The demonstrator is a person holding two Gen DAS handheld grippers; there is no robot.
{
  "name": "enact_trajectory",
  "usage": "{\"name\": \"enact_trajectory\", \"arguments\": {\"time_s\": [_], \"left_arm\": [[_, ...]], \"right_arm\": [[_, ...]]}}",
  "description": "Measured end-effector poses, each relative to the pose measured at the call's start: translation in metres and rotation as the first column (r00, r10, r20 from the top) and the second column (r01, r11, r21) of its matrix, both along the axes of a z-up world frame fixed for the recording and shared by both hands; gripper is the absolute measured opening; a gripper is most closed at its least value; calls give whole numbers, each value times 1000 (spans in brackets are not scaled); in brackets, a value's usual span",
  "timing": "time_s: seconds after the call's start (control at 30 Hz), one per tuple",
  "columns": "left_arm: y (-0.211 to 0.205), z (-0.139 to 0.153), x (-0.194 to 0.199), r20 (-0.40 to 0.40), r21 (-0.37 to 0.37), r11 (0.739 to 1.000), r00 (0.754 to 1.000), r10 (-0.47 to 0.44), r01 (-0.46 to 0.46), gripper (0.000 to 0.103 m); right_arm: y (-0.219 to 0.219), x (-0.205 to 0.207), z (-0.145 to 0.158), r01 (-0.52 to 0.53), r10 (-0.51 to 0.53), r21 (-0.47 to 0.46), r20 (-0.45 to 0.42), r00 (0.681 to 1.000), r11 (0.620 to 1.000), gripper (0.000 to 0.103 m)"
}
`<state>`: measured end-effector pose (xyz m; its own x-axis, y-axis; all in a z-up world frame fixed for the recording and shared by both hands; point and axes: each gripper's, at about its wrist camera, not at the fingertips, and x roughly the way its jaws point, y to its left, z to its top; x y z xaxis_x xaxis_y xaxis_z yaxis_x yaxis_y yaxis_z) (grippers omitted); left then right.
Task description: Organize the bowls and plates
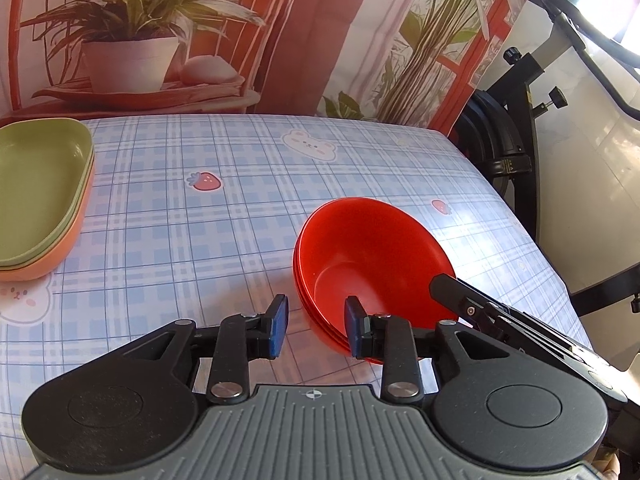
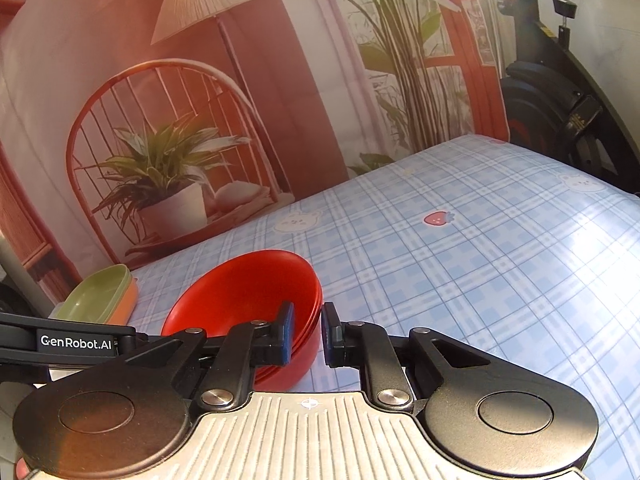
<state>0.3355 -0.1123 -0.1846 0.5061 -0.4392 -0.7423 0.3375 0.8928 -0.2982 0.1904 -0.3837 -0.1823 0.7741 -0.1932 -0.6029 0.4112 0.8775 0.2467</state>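
A stack of red bowls (image 1: 372,264) sits on the checked tablecloth, also in the right wrist view (image 2: 248,300). My left gripper (image 1: 316,326) is open; its jaws straddle the near left rim of the stack without closing on it. My right gripper (image 2: 307,334) is open, with the right rim of the red bowls between its pads. Its finger (image 1: 460,296) shows at the bowls' right side in the left wrist view. A stack of green plates on an orange one (image 1: 40,196) sits at the far left, and shows small in the right wrist view (image 2: 100,300).
The table (image 1: 240,208) has a blue plaid cloth and backs onto a printed curtain. An exercise bike (image 1: 520,120) stands past the table's right edge. The table's right edge drops off near the red bowls.
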Motion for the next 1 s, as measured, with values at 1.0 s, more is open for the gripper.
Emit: {"name": "enact_trajectory", "arguments": {"time_s": [1.0], "left_arm": [[36,24,-44,75,-58,998,997,31,-27,25]], "right_arm": [[37,-13,23,4,-9,121,44,999,993,13]]}}
